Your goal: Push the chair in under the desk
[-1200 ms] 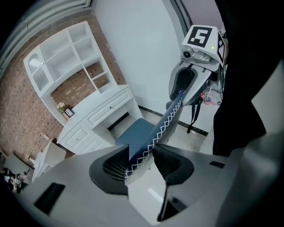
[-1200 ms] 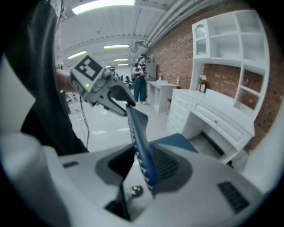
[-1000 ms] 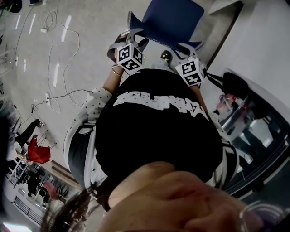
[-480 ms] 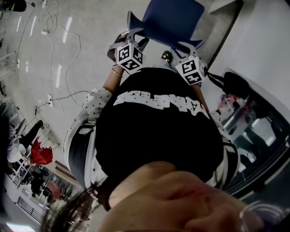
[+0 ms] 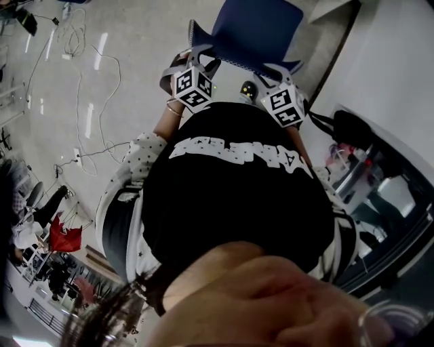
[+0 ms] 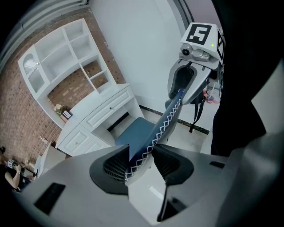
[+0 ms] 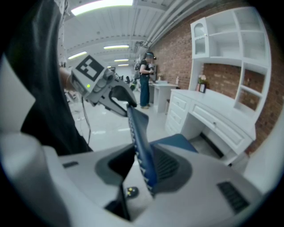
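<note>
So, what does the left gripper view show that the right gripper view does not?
Only the left gripper view shows the right gripper, clamped on the far end of the chair backrest. Only the right gripper view shows the left gripper, a standing person and ceiling lights. Both show the backrest held between their own fingers, plus the white desk.
</note>
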Demonstrator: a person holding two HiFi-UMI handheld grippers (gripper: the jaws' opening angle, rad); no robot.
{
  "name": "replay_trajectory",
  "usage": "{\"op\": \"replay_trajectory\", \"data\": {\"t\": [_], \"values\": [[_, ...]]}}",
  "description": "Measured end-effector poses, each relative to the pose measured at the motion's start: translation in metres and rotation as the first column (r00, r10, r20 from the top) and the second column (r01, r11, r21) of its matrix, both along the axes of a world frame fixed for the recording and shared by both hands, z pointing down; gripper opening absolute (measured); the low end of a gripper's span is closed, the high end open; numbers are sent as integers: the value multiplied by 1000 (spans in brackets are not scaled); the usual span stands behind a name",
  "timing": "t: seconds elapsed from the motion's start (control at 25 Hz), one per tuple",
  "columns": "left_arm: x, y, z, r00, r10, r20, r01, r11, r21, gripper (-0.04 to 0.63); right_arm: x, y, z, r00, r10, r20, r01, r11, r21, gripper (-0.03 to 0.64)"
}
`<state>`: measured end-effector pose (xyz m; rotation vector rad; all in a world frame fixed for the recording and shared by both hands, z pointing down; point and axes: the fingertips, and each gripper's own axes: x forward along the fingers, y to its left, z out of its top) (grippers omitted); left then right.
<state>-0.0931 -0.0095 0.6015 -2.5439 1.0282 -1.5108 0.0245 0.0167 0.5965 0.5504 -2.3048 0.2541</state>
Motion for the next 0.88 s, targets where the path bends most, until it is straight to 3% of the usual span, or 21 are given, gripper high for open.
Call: {"op": "replay_trajectory", "data": {"t": [0.88], "values": [[22, -4, -11, 998, 58, -5, -58, 997, 51, 200, 19, -2, -10, 998, 64, -9, -63, 996, 68, 156]]}}
